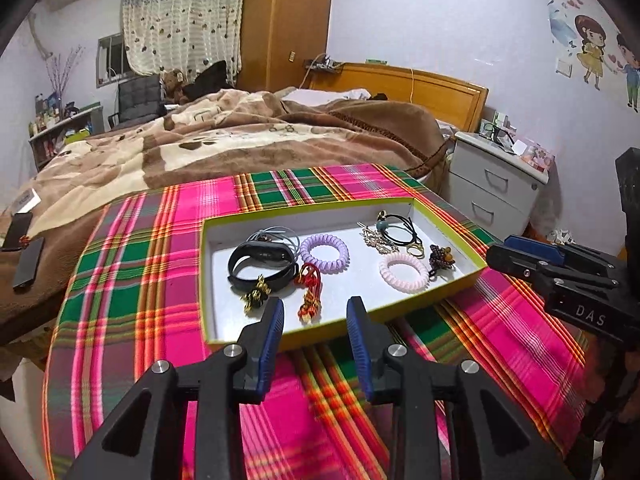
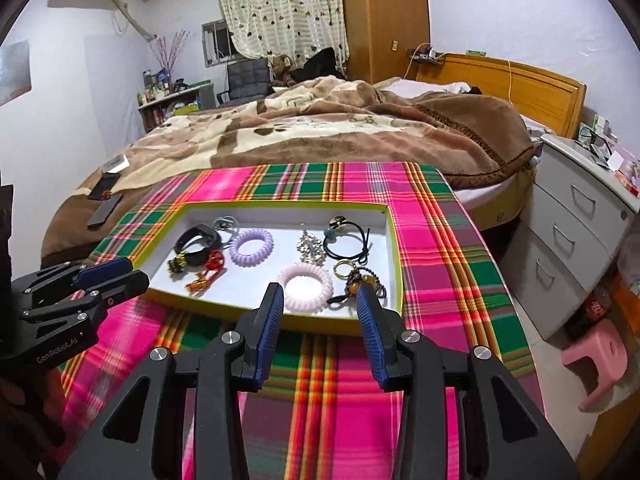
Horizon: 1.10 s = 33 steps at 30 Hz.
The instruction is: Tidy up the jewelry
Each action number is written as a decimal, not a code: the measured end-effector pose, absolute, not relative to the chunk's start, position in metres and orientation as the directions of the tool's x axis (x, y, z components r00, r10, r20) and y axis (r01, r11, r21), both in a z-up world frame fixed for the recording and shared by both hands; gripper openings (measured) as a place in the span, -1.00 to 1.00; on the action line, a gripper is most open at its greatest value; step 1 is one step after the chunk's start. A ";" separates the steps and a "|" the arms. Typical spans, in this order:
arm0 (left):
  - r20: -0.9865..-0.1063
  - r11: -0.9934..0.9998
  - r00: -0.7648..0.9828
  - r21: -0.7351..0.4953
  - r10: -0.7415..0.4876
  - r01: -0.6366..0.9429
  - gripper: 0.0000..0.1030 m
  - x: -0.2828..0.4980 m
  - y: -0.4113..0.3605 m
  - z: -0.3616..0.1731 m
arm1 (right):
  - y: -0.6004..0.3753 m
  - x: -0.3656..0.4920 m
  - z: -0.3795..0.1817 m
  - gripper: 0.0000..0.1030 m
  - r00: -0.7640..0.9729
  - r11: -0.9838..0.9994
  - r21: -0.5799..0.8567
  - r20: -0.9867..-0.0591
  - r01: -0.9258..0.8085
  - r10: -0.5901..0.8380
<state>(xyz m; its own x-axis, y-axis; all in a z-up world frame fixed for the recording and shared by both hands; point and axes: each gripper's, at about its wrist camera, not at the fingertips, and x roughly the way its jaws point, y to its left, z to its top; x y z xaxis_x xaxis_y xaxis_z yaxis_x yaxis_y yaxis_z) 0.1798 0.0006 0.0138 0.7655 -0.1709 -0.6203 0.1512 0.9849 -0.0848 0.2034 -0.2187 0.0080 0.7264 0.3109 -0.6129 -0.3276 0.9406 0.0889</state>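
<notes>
A shallow white tray with a yellow-green rim [image 1: 344, 204] [image 2: 280, 205] lies on the plaid cloth. In it are a black wristband [image 1: 260, 264] [image 2: 198, 242], a purple coil hair tie [image 1: 324, 249] [image 2: 253, 247], a pink coil hair tie [image 1: 403, 271] [image 2: 306, 287], a red knotted cord [image 1: 310, 288] [image 2: 208, 270], a black hair elastic [image 1: 400, 230] [image 2: 348, 240], a gold ring [image 2: 342, 269] and a beaded charm [image 1: 440, 257] [image 2: 362, 280]. My left gripper [image 1: 316, 308] is open and empty at the tray's near edge. My right gripper [image 2: 320, 296] is open and empty over the near right corner.
The plaid cloth [image 1: 160, 272] covers a table in front of a bed with a brown blanket [image 1: 248, 136]. A white bedside cabinet [image 2: 580, 232] and a pink stool [image 2: 600, 360] stand to the right. Dark phones [image 1: 24, 248] lie on the bed edge at left.
</notes>
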 end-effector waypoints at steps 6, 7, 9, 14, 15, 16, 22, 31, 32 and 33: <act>-0.595 0.988 0.789 -0.073 -0.151 0.134 -0.38 0.142 -0.001 0.019 | -0.219 0.168 0.012 -0.24 0.739 0.934 0.103 -0.584 -0.343 0.336; -0.593 0.988 0.791 -0.072 -0.150 0.133 -0.38 0.136 -0.002 0.020 | -0.219 0.162 0.013 -0.24 0.740 0.932 0.105 -0.580 -0.346 0.340; -0.590 0.989 0.793 -0.072 -0.149 0.132 -0.38 0.124 -0.004 0.020 | -0.219 0.152 0.013 -0.24 0.742 0.929 0.108 -0.573 -0.354 0.349; -0.581 0.990 0.801 -0.074 -0.143 0.123 -0.38 0.099 -0.006 0.021 | -0.218 0.123 0.014 -0.23 0.748 0.925 0.108 -0.558 -0.365 0.360; -0.579 0.990 0.803 -0.072 -0.140 0.121 -0.38 0.094 -0.007 0.022 | -0.218 0.118 0.013 -0.23 0.748 0.925 0.108 -0.557 -0.365 0.361; -0.575 0.990 0.806 -0.071 -0.137 0.118 -0.38 0.088 -0.008 0.022 | -0.218 0.112 0.013 -0.23 0.749 0.924 0.110 -0.555 -0.365 0.362; -0.556 0.992 0.821 -0.075 -0.130 0.106 -0.38 0.063 -0.006 0.021 | -0.219 0.081 0.011 -0.22 0.765 0.928 0.089 -0.541 -0.361 0.349; -0.522 0.993 0.845 -0.045 -0.113 0.105 -0.38 0.037 -0.009 0.022 | -0.224 0.057 0.004 -0.22 0.771 0.935 0.081 -0.542 -0.347 0.333; -0.518 0.994 0.848 -0.039 -0.110 0.105 -0.38 0.035 -0.010 0.022 | -0.224 0.055 0.004 -0.22 0.772 0.935 0.080 -0.541 -0.346 0.332; -0.514 0.994 0.851 -0.036 -0.109 0.105 -0.38 0.034 -0.011 0.023 | -0.224 0.053 0.005 -0.22 0.774 0.935 0.079 -0.540 -0.345 0.331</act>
<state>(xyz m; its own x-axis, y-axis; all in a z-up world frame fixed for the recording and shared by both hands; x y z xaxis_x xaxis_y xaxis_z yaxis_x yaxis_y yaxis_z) 0.0337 -0.0106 0.0230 0.8506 -0.1087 -0.5144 0.1053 0.9938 -0.0359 0.0534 -0.2245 0.0049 0.7738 0.3308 -0.5402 -0.3448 0.9353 0.0789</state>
